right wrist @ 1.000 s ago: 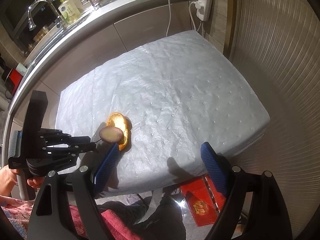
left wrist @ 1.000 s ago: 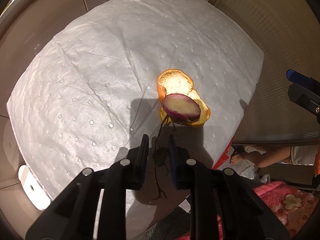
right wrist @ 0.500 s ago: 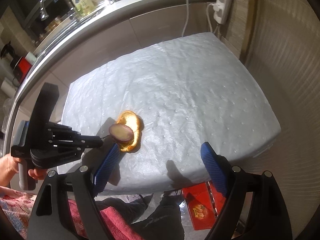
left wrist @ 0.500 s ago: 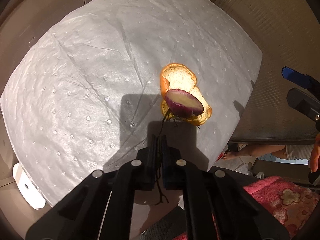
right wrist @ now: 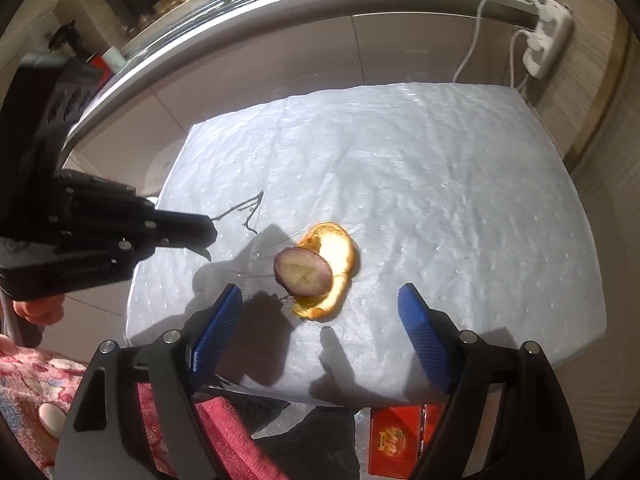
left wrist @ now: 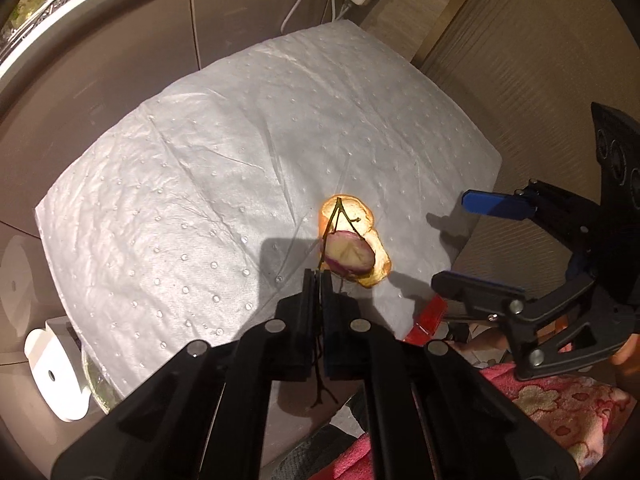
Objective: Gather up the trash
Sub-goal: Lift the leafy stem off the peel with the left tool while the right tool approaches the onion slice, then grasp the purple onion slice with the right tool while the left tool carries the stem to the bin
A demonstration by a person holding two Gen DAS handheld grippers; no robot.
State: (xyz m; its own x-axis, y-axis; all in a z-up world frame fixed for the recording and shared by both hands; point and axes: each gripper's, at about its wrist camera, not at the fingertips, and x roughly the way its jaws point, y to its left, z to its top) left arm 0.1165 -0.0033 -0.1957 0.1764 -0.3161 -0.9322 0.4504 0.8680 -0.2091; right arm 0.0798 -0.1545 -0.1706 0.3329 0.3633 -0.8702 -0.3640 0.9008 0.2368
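Observation:
An orange peel [left wrist: 347, 213] lies on the white padded sheet [left wrist: 200, 184], with a purple-skinned fruit slice [left wrist: 349, 255] resting on it. My left gripper [left wrist: 317, 280] is shut on a thin dark twig [left wrist: 335, 216], held raised above the sheet; the twig's forked end shows in the right wrist view [right wrist: 244, 209] ahead of the left gripper [right wrist: 206, 236]. My right gripper [right wrist: 320, 306] is open and empty, hovering just before the peel [right wrist: 334, 250] and slice [right wrist: 303, 273]. It also shows at the right of the left wrist view [left wrist: 464, 240].
A red packet [right wrist: 396, 440] lies on the floor below the sheet's near edge. A pink flowered cloth [left wrist: 560, 404] is at the near right. A white power strip [right wrist: 546, 38] with cords hangs on the back wall. A white round object [left wrist: 56, 372] sits at the left.
My left gripper closed on the twig and lifted it off the sheet, pulling back. My right gripper moved in closer to the peel and slice.

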